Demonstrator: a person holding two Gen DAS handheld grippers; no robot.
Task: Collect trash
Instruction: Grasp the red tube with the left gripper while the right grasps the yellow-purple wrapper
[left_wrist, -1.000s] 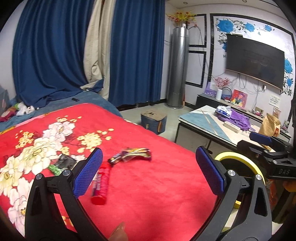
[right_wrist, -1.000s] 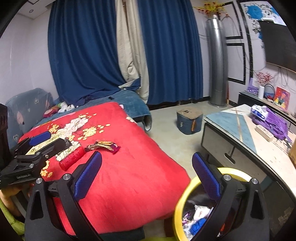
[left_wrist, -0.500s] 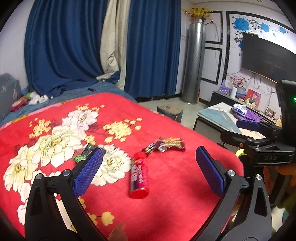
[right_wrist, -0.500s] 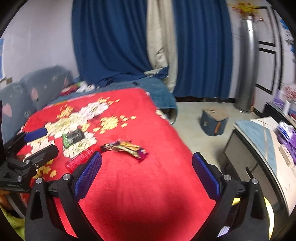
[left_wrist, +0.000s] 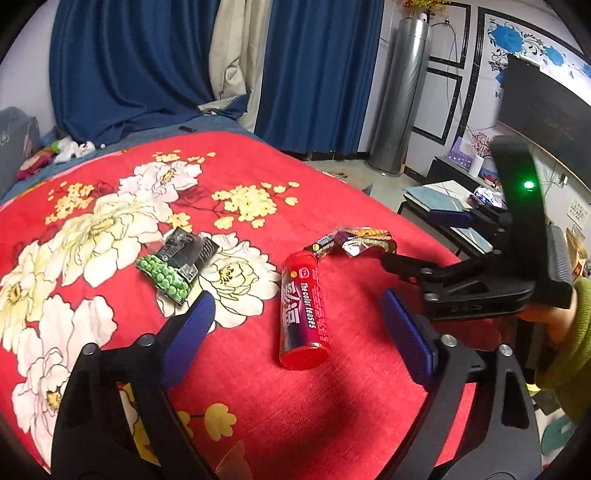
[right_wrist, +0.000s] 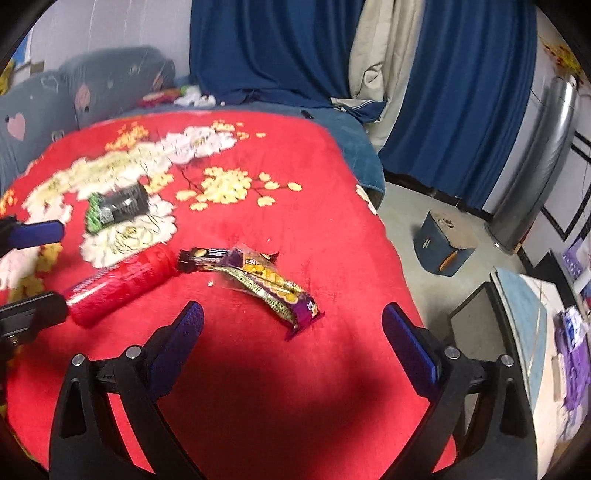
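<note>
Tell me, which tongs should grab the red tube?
Probably the left tongs. The red tube lies right between their fingers, which are closing around it without touching yet. The right tongs are lined up with the purple snack wrapper instead.

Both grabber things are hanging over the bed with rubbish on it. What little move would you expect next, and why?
Probably the left gripper eases down around the red tube: the tube lies on the red blanket just ahead of its closing jaws, nothing yet between them.
</note>
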